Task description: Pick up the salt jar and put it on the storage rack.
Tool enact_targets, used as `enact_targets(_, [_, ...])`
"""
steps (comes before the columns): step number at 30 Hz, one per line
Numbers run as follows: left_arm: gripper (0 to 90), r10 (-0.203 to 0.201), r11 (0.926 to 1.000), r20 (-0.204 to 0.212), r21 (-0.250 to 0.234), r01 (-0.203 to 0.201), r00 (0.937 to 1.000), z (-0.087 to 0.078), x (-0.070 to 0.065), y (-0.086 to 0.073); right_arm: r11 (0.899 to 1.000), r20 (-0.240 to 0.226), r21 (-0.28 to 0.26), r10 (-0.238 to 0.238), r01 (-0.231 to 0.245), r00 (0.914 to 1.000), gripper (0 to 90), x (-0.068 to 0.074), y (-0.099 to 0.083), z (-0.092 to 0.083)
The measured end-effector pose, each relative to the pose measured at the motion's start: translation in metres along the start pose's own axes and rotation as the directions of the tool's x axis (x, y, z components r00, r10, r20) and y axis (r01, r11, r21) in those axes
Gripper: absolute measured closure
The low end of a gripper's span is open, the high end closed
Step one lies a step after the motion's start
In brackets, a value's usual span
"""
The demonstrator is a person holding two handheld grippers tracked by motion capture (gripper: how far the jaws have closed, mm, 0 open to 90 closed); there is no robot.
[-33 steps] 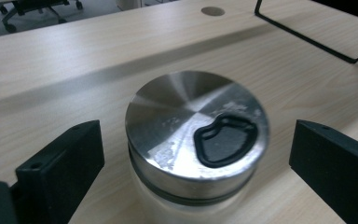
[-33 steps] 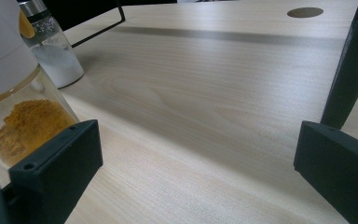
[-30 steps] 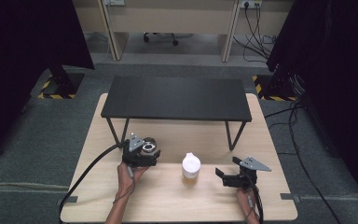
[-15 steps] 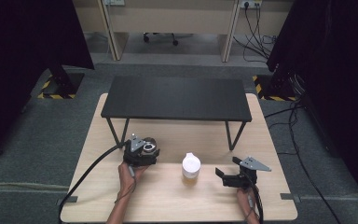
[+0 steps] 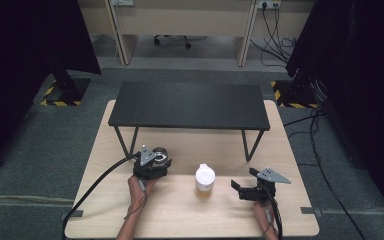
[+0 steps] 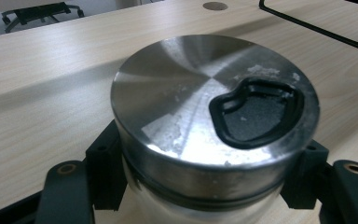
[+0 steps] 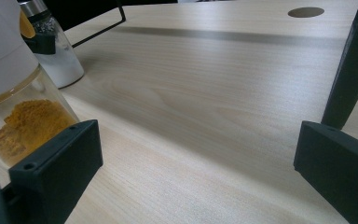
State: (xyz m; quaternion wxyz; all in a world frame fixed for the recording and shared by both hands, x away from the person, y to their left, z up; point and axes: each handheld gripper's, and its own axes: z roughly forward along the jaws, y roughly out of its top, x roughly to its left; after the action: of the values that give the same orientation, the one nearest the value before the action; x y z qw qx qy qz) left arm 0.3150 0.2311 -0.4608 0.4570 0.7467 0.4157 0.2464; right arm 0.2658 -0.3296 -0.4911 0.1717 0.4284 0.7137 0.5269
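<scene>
Clamping is seen at the left tongs (image 6: 205, 186): the two black jaws are pressed against opposite sides of a shaker (image 6: 214, 126), just under its steel cap, having just been closing on it. The grip is taken low on the cap's rim, presumably so that the glass body is caught under the wider metal and cannot slip down when lifted. The shaker is stood upright on the bench (image 6: 51, 84), white grains visible in its glass in the right gripper view. In the high view it is located left of centre, near the front left leg of the black shelf (image 5: 190, 105), under the left hand (image 5: 139, 186).

The right tongs (image 5: 241, 189) are held apart, with nothing between the jaws, and are pointed toward a jar (image 5: 204, 182) with a white lid and orange powder inside. In the right gripper view the jar (image 7: 23, 121) is seen just beside the left-hand jaw, outside the gap; contact cannot be told. This hand is judged to be waiting, kept low and near for the second container.

Both containers are stood on the front half of the bench, well within reach. The shelf top is bare, judged the likely destination.
</scene>
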Motion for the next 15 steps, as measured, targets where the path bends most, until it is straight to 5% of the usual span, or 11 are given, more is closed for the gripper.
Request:
enact_targets(5, [31.1,0.002,1.0000,0.000,0.007,-0.002,1.0000,-0.002,0.000,0.001,1.000,-0.002,-0.002,0.002,-0.002,1.0000,1.2,0.000,0.000,0.000])
enact_targets(15, [31.2,-0.040,0.9992,0.095,-0.001,0.040,0.9947,-0.027,0.015,0.012,1.000,-0.001,-0.006,0.003,-0.003,1.0000,1.2,0.000,-0.001,0.000])
